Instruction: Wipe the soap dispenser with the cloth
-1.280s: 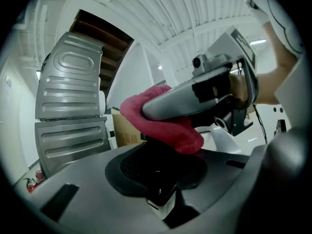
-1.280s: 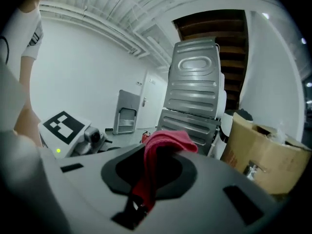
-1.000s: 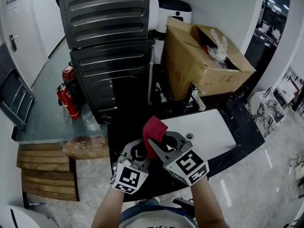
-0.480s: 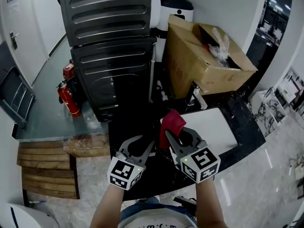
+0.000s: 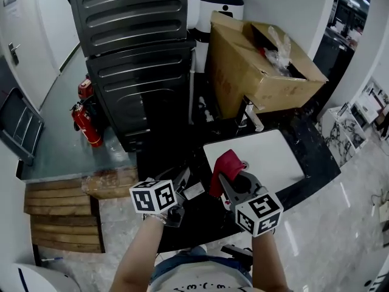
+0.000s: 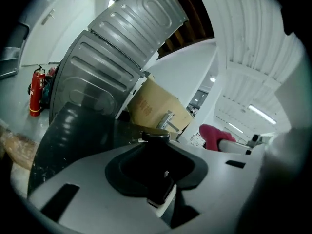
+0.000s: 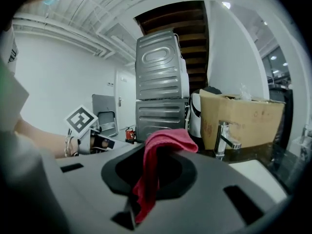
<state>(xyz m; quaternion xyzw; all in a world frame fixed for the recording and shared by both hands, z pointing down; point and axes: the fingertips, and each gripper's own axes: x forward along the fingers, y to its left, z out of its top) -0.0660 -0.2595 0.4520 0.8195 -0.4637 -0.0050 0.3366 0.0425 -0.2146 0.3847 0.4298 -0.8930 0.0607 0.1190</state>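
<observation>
Two grey machines [image 5: 134,47], stacked, stand beyond a black counter [image 5: 313,154] that carries a white basin [image 5: 267,157], a tap [image 5: 250,117] and an open cardboard box [image 5: 255,66]. Left of the machines a red extinguisher [image 5: 85,123] stands on a grey floor [image 5: 55,139]; wooden planks [image 5: 58,215] lie nearer the person.

Both grippers are above the counter's near edge, just beside each other. The left gripper [image 5: 177,194] is clamped on the dispenser [image 6: 157,155], a dark bottle. The right gripper [image 5: 233,184] is clenched on the red cloth [image 5: 226,166], which sticks up past its jaws, apart from the dispenser.

The head view shows little of the dispenser beyond a pale label. The left gripper view shows its black pump head, with tap and box behind. The right gripper view shows the cloth's tail hanging down between the jaws. Both gripper views, unlike the head view, show brown stairs [image 7: 190,23] above the machines.
</observation>
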